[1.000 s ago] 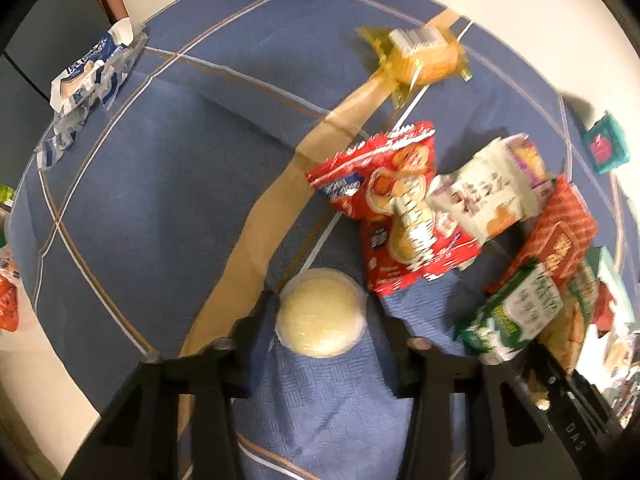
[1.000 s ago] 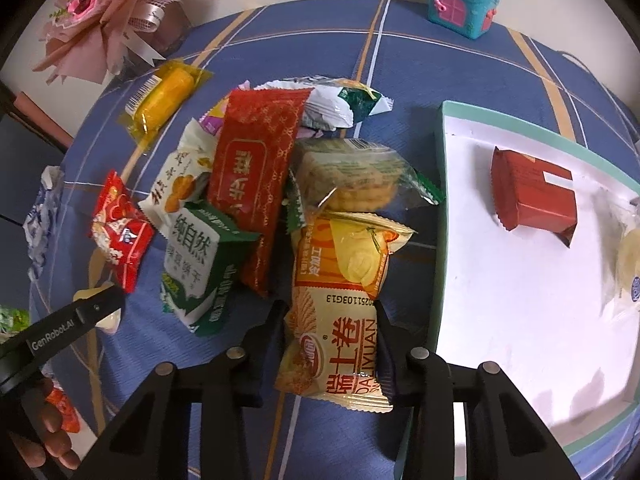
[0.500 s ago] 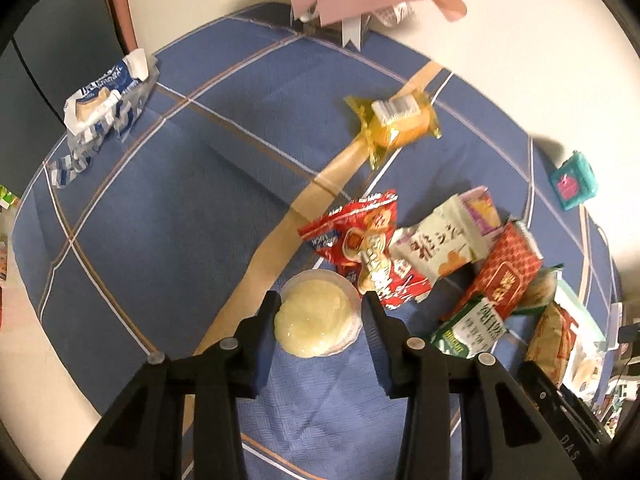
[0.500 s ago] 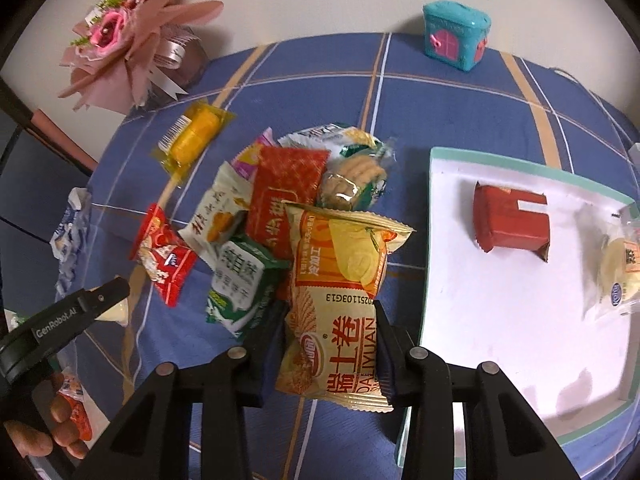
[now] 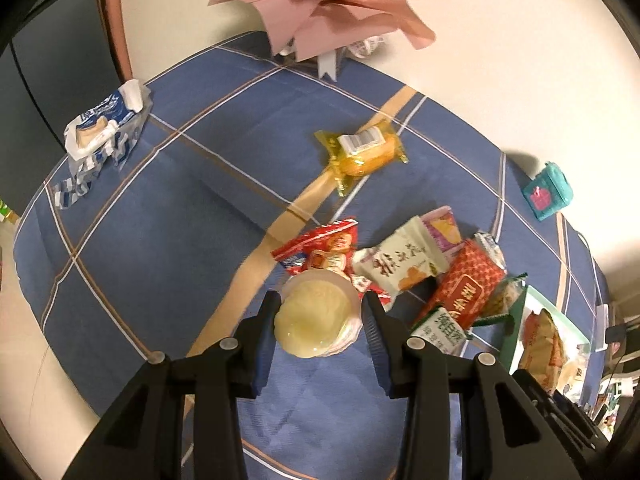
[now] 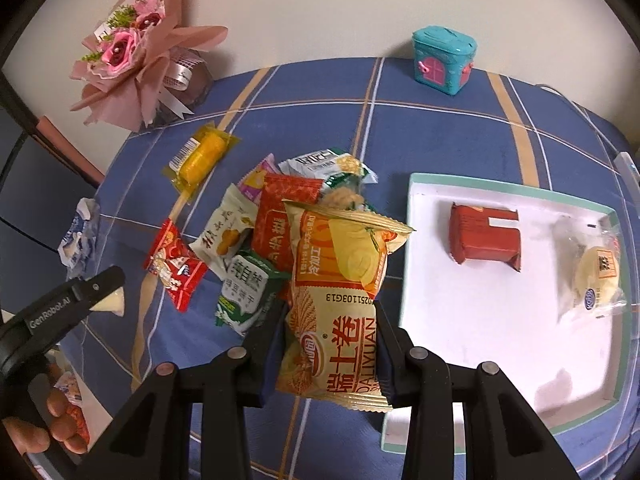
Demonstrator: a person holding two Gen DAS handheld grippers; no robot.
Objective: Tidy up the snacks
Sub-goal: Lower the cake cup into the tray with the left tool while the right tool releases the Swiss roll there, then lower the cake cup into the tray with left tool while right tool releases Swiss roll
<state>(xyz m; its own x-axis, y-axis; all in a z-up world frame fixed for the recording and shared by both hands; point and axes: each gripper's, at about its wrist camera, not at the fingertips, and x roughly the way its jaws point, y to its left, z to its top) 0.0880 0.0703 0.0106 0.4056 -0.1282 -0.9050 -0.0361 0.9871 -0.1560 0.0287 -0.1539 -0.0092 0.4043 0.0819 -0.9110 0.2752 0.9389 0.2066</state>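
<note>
Nearest the lens in the left wrist view, the left gripper is clamped on a pale round jelly cup, its pads pressing the cup's sides at nine and three o'clock, the cup clear of the blue tablecloth. In the right wrist view the right gripper grasps the lower part of a yellow egg-roll packet, which hangs upright between its fingers above the cloth. Just beyond, at eleven o'clock from that packet, the remaining pile sits: a green-and-white pouch, a red packet, a white biscuit pack and a small red bag, overlapping one another. At two o'clock lies the white tray, already carrying a red wrapped bar and a clear-wrapped pale cake. Farther off, a yellow cake roll lies alone at eleven o'clock, with a pink bouquet and a teal toy house at the far edge. The step in hand appears to be carrying: both snacks are lifted and not yet delivered. The next move likely calls for swinging each toward the tray, lowering onto bare white surface away from the bar and cake, then letting go without crushing the soft cup.
</note>
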